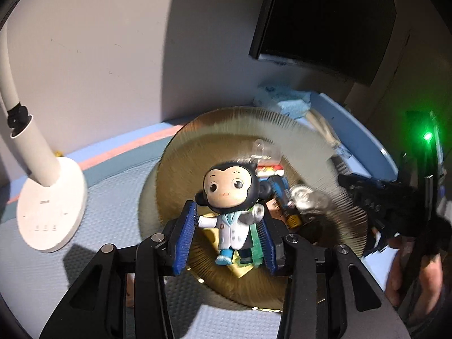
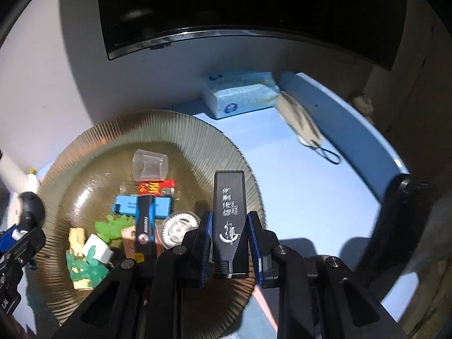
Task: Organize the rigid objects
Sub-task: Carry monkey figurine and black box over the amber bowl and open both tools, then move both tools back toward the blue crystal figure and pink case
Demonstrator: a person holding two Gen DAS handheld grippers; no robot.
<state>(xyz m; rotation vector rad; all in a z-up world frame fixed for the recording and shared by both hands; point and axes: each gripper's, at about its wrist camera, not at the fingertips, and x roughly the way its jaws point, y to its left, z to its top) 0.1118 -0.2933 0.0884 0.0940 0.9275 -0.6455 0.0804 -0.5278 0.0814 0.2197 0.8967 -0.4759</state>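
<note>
Blue-padded, the left gripper [image 1: 226, 238] clamps a monkey figurine [image 1: 230, 197] by its body above the ribbed gold plate [image 1: 180, 152], while the right gripper [image 2: 230, 243] pinches an upright black case [image 2: 229, 214] over that plate's rim, its toy clutter lying to its left.

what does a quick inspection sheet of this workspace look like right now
surface: light blue textured table mat, with a pink stripe near the wall.
job's things: ribbed golden glass plate holds a clear plastic cup, white plastic gear, blue block, red packet and green pieces.
clutter: blue tissue pack; beige face mask; white desk lamp base.
grippers: left hand-held gripper holds a monkey figurine in a white coat; right hand-held gripper holds a black rectangular lighter.
cables: nothing seen.
surroundings: white wall; dark monitor.
</note>
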